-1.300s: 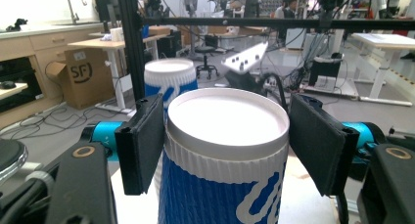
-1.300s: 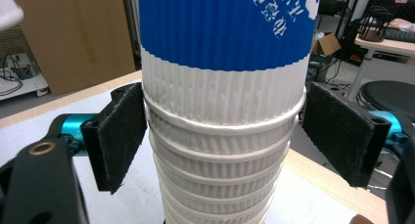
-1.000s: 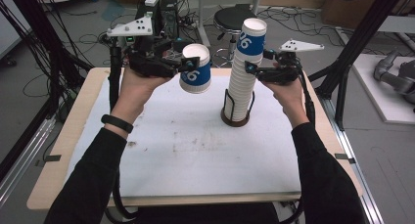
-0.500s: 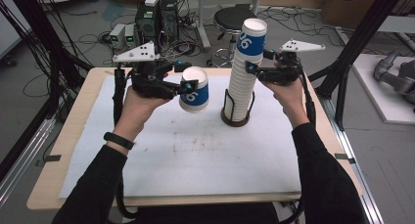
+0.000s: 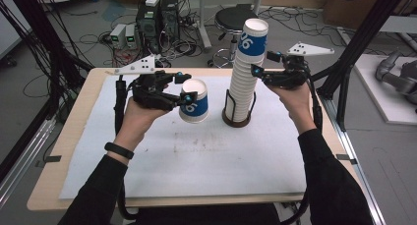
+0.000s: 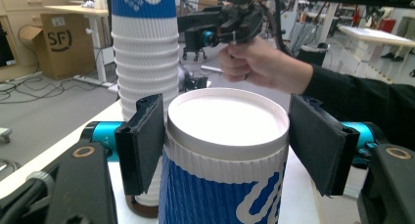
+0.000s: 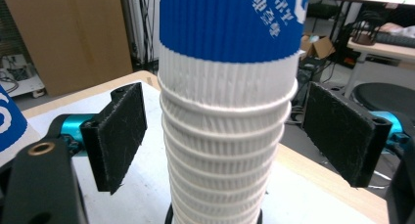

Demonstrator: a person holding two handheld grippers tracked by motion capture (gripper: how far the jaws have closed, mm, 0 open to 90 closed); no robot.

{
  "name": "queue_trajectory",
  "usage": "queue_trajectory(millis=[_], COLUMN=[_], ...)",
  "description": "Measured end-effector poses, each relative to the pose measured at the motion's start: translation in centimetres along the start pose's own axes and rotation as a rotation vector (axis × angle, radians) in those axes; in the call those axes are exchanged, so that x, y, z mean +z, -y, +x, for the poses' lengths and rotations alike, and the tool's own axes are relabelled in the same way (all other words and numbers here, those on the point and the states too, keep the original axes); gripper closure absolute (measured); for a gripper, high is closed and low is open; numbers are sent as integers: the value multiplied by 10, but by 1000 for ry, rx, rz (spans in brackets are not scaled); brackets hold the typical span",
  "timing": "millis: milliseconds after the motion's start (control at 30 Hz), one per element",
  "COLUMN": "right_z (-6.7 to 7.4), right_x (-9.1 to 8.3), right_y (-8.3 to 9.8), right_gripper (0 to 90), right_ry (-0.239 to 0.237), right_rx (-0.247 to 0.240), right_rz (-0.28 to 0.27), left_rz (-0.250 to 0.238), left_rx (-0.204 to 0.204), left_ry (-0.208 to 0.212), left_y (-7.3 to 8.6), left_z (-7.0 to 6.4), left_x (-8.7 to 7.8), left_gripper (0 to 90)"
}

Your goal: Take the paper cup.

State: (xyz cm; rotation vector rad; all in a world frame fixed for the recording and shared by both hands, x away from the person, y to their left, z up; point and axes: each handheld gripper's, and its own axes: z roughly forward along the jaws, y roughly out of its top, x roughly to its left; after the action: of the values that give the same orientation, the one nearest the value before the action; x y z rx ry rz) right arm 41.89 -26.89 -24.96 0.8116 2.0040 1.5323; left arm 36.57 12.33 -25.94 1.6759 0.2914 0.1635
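Gripping one freed paper cup [image 5: 193, 103] left of centre, the left gripper [image 5: 189, 96] stayed clamped while the right gripper [image 5: 258, 70] straddled the remaining cup stack [image 5: 244, 72], unclenched.

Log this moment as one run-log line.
left gripper: shut on single cup | right gripper: open around cup stack | single cup: above mat

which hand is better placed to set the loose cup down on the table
Left. The left hand-held gripper holds the cup low over the white mat. The right hand-held gripper stands open around the cup stack, pads clear of it.
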Motion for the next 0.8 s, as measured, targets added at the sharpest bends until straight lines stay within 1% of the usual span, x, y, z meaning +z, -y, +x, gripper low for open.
queue_trajectory(millis=[100, 200, 300, 367, 467, 567, 667, 800], right_z=[0, 0, 3, 8, 14, 21, 29, 34], right_x=[-7, -15, -22, -28, -32, -35, -37, -38], right_y=[5, 11, 13, 15, 19, 22, 28, 36], right_gripper=[170, 170, 170, 171, 171, 171, 171, 171], right_ry=[11, 6, -10, -28, -60, -83, -88, -111], right_rx=[-5, -1, 5, -11, -19, -20, -36, -35], right_rz=[-13, -23, -31, -59, -65, -57, -82, -68], left_rz=[0, -4, 1, 6, 1, 13, 8, 18], left_rx=[-1, -9, -7, -1, -6, 5, 10, 17], left_ry=[3, 5, 4, 6, 14, 14, 19, 25], left_y=[4, 8, 14, 16, 20, 23, 24, 24], left_z=[-1, -2, -4, -5, -7, -8, -9, -9], left_x=[-2, -3, -3, -3, -1, 2, 2, 3], left_gripper=[314, 314, 314, 314, 314, 314, 314, 314])
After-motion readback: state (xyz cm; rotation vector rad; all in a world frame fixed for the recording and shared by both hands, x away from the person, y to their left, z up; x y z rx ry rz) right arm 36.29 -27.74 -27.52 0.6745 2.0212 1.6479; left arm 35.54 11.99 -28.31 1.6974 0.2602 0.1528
